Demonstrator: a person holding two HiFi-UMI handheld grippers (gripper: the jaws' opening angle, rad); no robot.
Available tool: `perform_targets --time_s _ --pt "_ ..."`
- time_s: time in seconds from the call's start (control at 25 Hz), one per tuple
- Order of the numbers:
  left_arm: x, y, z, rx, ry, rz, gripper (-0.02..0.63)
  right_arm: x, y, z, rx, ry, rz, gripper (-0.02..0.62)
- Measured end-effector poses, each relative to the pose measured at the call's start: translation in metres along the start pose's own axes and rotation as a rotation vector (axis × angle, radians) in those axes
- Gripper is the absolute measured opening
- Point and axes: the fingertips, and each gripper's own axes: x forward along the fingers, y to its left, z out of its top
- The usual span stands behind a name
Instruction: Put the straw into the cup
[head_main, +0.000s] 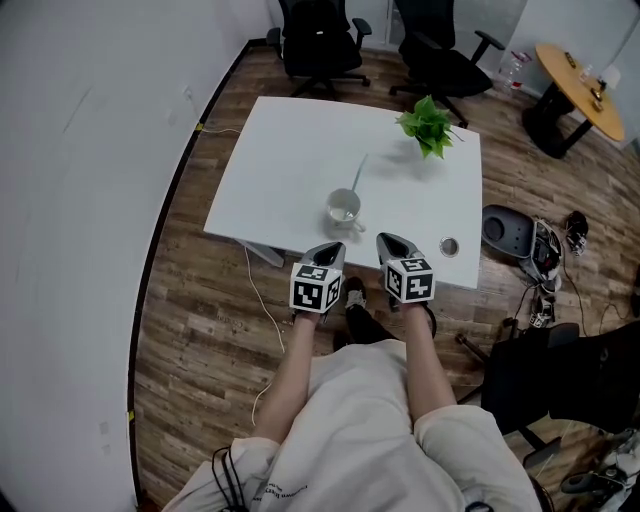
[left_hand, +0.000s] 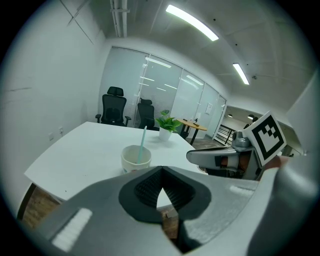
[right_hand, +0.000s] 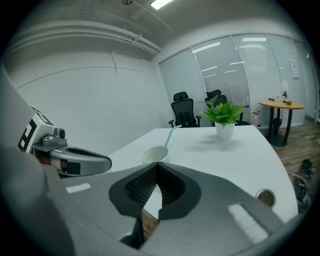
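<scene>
A white cup (head_main: 342, 208) stands on the white table (head_main: 280, 170) near its front edge. A pale teal straw (head_main: 358, 172) leans in the cup, its top tilted toward the far side. In the left gripper view the cup (left_hand: 136, 157) and straw (left_hand: 142, 141) sit just beyond my jaws. The right gripper view shows the same cup (right_hand: 154, 155) with the straw (right_hand: 168, 136). My left gripper (head_main: 332, 248) and right gripper (head_main: 388, 240) hover side by side at the table's front edge, short of the cup. Both are shut with nothing in them.
A small potted plant (head_main: 428, 125) stands at the table's far right. A small round metal piece (head_main: 449, 246) lies near the front right corner. Black office chairs (head_main: 320, 45) stand behind the table, and a round wooden table (head_main: 578, 75) stands at the far right. Cables trail on the floor.
</scene>
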Motion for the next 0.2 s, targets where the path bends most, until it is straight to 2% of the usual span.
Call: perform_targets --time_s 0.2 --pt "-0.0031 -0.0027 0.0005 0.003 0.001 -0.009 0.0 -0.0023 0.0019 -0.0004 0.002 0.001 -0.012 0.023"
